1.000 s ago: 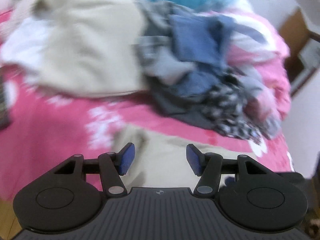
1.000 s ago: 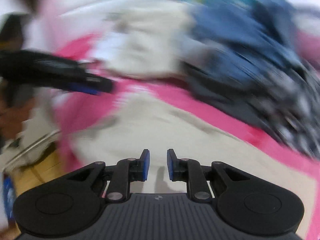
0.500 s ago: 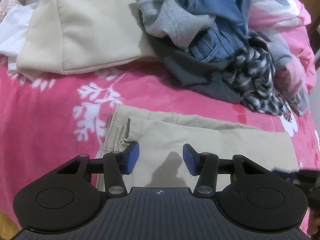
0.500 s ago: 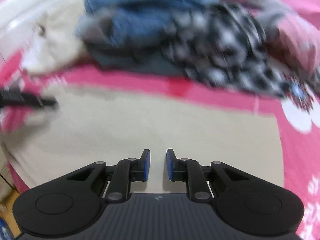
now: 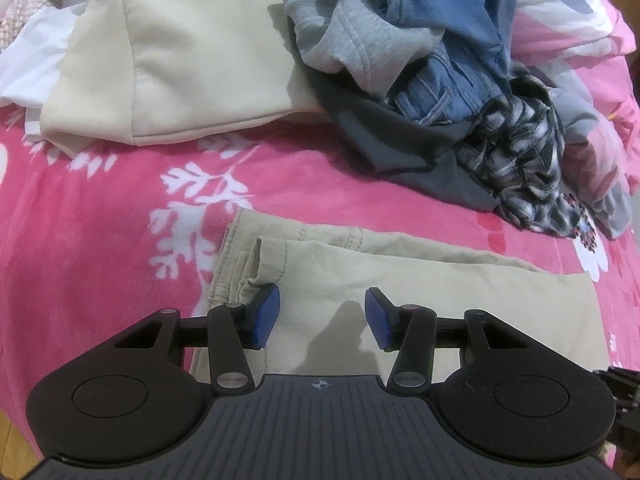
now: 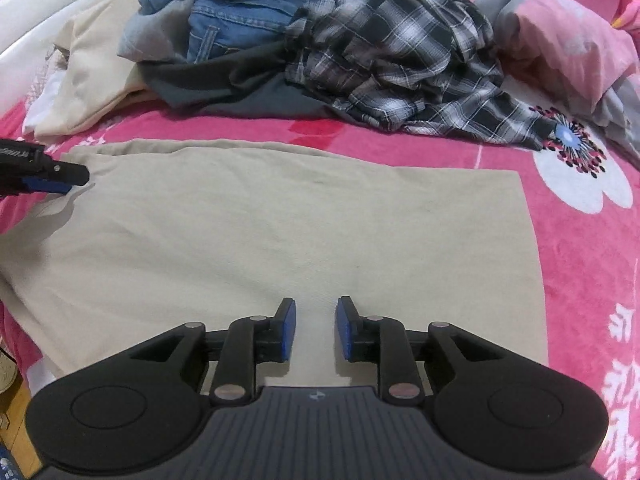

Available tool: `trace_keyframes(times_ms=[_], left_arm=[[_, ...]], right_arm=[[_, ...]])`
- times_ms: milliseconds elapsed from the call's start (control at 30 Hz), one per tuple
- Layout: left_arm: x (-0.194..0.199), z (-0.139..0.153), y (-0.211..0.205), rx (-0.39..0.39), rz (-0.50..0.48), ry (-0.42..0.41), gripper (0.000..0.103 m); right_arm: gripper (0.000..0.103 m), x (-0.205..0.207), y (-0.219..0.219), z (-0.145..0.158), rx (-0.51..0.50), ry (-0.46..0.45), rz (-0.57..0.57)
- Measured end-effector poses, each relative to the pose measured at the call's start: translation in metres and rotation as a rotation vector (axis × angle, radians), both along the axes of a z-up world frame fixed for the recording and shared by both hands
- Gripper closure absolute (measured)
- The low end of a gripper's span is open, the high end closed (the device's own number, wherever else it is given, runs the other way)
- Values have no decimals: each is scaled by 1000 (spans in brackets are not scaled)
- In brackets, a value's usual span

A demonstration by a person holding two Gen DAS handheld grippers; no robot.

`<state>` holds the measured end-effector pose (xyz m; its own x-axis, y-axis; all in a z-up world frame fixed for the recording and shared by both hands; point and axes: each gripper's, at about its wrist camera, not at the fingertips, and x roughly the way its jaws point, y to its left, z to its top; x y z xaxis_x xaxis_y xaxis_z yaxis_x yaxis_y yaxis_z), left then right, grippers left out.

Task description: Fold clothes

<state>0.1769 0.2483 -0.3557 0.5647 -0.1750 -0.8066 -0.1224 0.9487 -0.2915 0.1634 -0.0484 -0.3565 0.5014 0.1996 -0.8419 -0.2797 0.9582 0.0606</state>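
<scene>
Bedding: pink fleece blanket with white leaf and flower print (image 5: 100, 208), covering the whole surface under both tongs.

Item in hand: folded khaki cotton trousers (image 6: 280, 224), laid flat directly beneath and ahead of both tongs; waistband end with belt loops lies at the left tongs, straight folded edge to the right of the right tongs.

Beyond the trousers, well apart across a strip of bare blanket:
- cream fleece garment (image 5: 192, 56), ahead-left of the left tongs, over a white cloth (image 5: 36, 56);
- heap ahead of the right tongs: blue denim jeans (image 6: 240, 20), light grey knit top (image 5: 352, 40), dark grey jersey garment (image 6: 248, 92), black-and-white plaid shirt (image 6: 400, 64);
- pink-and-grey quilt (image 6: 560, 36), far right.
Nothing lies between either tongs and the trousers.

Left gripper (image 5: 322, 318): blue-padded jaws parted moderately, having just been closing; nothing between them; it hovers over the waistband end, its left pad close by the bunched waistband, contact uncertain. Its tip also shows at the left edge of the right wrist view.

Right gripper (image 6: 316, 330): jaws narrowly parted, having just been opening; only flat khaki cloth shows through the gap, nothing gripped.

Writing: a small white mark on the left gripper's finger, unreadable.
</scene>
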Motion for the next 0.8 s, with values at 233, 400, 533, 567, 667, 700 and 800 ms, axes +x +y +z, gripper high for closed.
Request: trace_keyframes(times_ms=[233,400,533,567,667,700,800], left_arm=[[-3,-3,3,1,11,-18,59],[-3,-4,2,5,8,-22,59],[-3,-4,4,-8,15,-19,59],[-3,-5,4,-9,13,-21,59],[-4,-5,5,-12,7,-26,59],[-5,-5,5,-13,6,-29,58],[-7,-6,4,-11,4,-38,58]], right_arm=[[76,-20,-30,4,-65,9,9],[76,-27,-68,7,-125,53,-102],[76,-24,-93,13,-115,69,-218],[76,-22,-96,16,-123,54,-239],[76,-18,-105,32,-44,-35,-311],[76,-13,-103,36,2,-63,-310],[76,12,-91,34,90,-92,-276]])
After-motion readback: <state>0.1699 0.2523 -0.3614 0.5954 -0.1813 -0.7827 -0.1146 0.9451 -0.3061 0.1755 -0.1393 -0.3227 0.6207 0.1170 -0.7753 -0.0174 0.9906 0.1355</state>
